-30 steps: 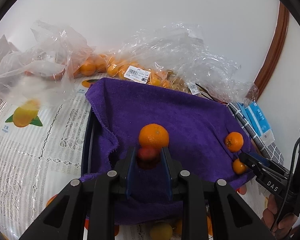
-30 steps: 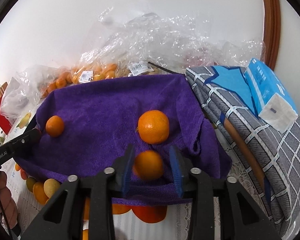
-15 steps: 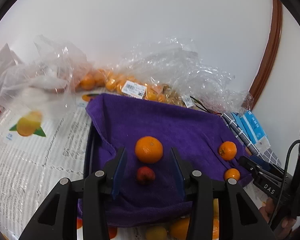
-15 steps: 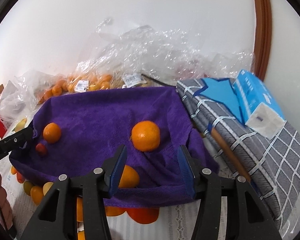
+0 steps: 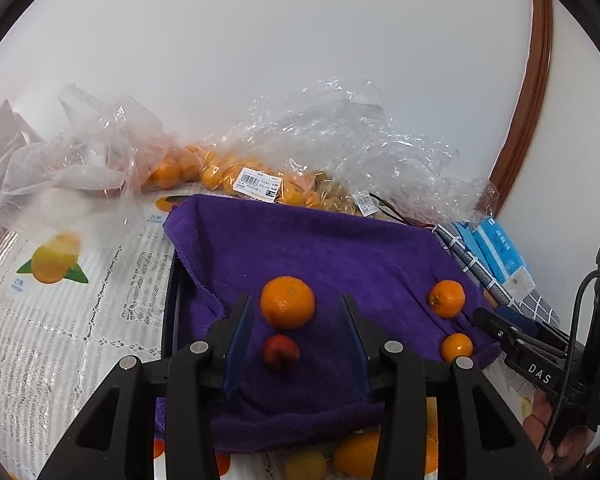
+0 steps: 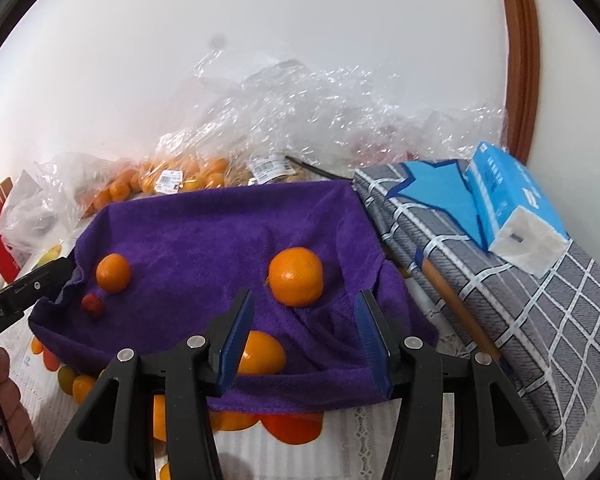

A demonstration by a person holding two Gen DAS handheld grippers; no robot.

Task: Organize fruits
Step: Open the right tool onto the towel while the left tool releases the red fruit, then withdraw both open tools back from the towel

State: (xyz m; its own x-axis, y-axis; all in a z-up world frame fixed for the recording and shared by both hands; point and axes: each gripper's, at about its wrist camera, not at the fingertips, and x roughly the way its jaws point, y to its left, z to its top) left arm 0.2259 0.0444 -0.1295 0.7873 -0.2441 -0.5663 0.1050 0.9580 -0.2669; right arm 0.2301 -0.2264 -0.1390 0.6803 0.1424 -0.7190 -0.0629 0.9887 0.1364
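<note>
A purple towel (image 5: 320,248) covers a dark-rimmed tray. My left gripper (image 5: 296,312) is open just above it. A small red fruit (image 5: 281,353) lies loose on the towel between its fingers, touching neither pad. A large orange (image 5: 287,302) rests just beyond the fruit. Two smaller oranges (image 5: 446,298) (image 5: 456,347) lie at the towel's right side. In the right wrist view my right gripper (image 6: 304,304) is open over the towel (image 6: 204,236). A small orange (image 6: 260,354) lies free by its left finger, with a bigger orange (image 6: 296,276) ahead.
Clear plastic bags of small oranges (image 5: 220,176) are heaped along the wall behind the tray. A grey checked cloth (image 6: 500,280) with a blue tissue pack (image 6: 512,208) lies to the right. Loose fruit (image 6: 288,428) sits under the towel's front edge. A lace tablecloth (image 5: 60,340) lies to the left.
Both grippers have opened. The left let go of the red fruit and the right let go of the small orange; both fruits now lie on the towel.
</note>
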